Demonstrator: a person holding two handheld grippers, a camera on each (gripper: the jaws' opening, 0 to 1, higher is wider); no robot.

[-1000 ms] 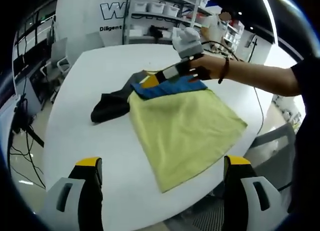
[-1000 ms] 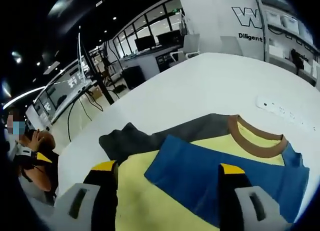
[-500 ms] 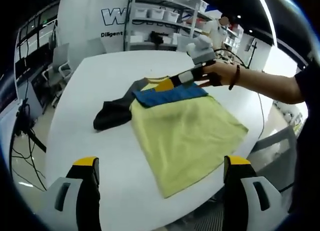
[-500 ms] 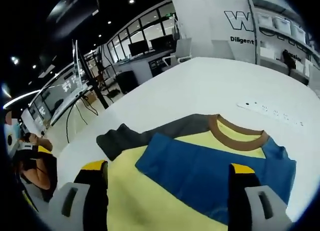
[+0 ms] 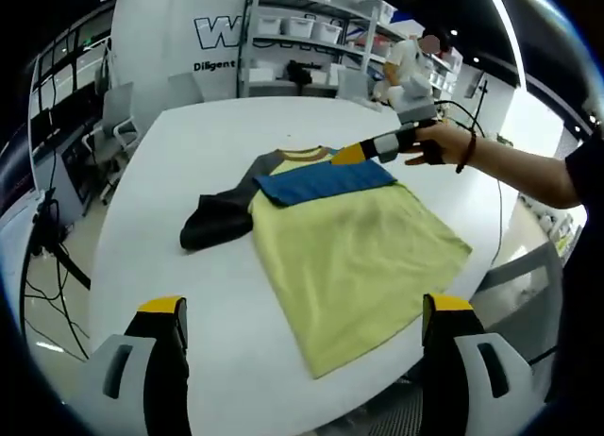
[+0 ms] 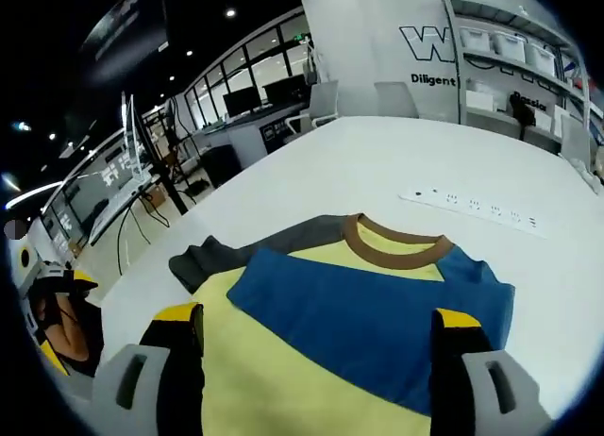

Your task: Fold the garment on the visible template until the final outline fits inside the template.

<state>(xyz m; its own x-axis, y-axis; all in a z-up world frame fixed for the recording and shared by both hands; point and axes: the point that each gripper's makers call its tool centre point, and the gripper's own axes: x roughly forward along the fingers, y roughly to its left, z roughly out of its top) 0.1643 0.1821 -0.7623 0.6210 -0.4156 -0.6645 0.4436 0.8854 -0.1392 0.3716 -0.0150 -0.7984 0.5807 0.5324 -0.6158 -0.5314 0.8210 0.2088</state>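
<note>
In the left gripper view, the left gripper (image 5: 300,360) sits nearest, its two yellow-tipped fingers (image 5: 166,346) spread wide apart with nothing between them, above the near edge of the white surface (image 5: 160,172). Just beyond lies the garment (image 5: 354,243), a shirt spread flat with its pale yellow body reaching toward the near right edge of the surface. Farther along, a blue sleeve (image 5: 326,179) is folded across the chest, and a dark grey sleeve (image 5: 215,221) trails out to the left, bunched on the bare surface. At the far end of the shirt is the brown collar (image 5: 302,154). The right gripper (image 5: 363,153), held by a person's hand (image 5: 444,143), hovers at the far right corner of the garment near the blue sleeve; from this side I cannot tell how its fingers stand.

In the right gripper view, that gripper's fingers (image 6: 179,346) are parted and grip nothing, poised over the yellow cloth (image 6: 283,379), with the blue sleeve (image 6: 373,309) just ahead and the collar (image 6: 392,243) beyond it. Farther on the surface lies a white power strip (image 6: 477,209). Past the surface stand shelving (image 5: 293,35) with bins and a white wall with lettering (image 5: 231,30).
</note>
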